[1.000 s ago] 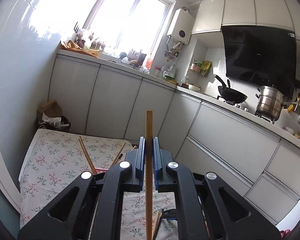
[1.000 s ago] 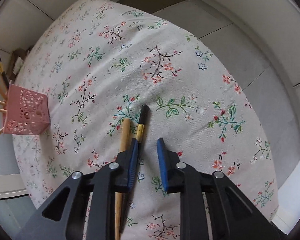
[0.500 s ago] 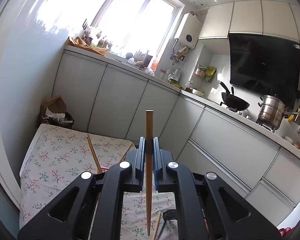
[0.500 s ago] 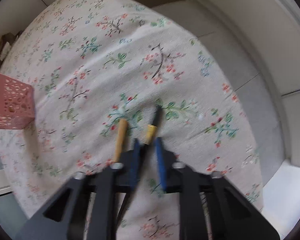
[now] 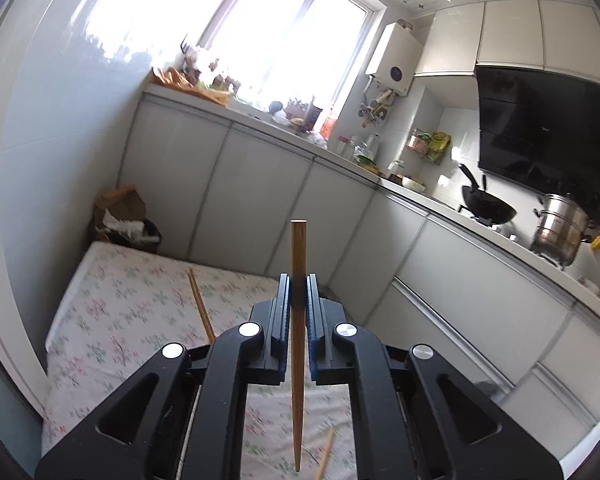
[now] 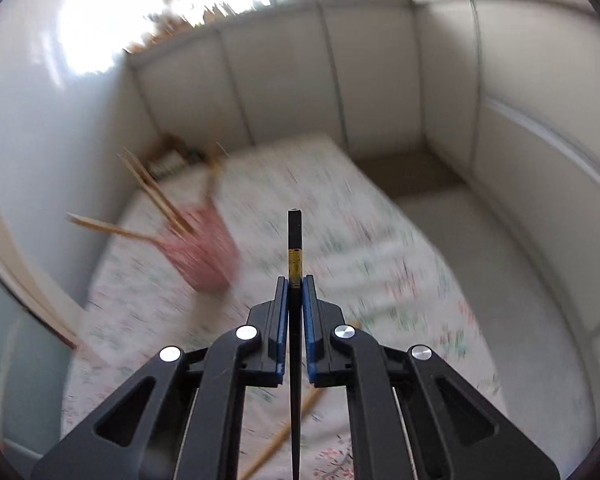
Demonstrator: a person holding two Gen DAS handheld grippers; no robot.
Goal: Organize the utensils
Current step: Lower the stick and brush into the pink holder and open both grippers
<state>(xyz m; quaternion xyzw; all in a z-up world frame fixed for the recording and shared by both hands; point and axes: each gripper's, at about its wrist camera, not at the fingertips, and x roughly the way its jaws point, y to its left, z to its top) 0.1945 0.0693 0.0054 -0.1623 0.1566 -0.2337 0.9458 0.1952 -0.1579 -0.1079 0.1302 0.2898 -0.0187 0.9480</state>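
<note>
My left gripper (image 5: pixel 298 284) is shut on a wooden chopstick (image 5: pixel 298 264) and holds it upright above the floral table (image 5: pixel 111 316). My right gripper (image 6: pixel 295 284) is shut on a black chopstick (image 6: pixel 294 236) with a gold band, held upright above the table. The pink perforated holder (image 6: pixel 201 248) stands to the left in the right wrist view, blurred, with several wooden chopsticks (image 6: pixel 155 196) leaning out of it. One of those chopsticks (image 5: pixel 200 306) shows in the left wrist view; the holder is hidden behind my gripper there. A wooden chopstick (image 6: pixel 283 436) lies on the cloth under my right gripper.
White kitchen cabinets (image 5: pixel 259 200) run behind and to the right of the table. A bin with a paper bag (image 5: pixel 119 216) stands at the table's far left corner. A wok (image 5: pixel 488 204) and a steel pot (image 5: pixel 560 228) sit on the counter at right.
My right gripper closed on the black chopstick and lifted it off the cloth, swinging up to face the holder. My left gripper rose slightly with its wooden chopstick.
</note>
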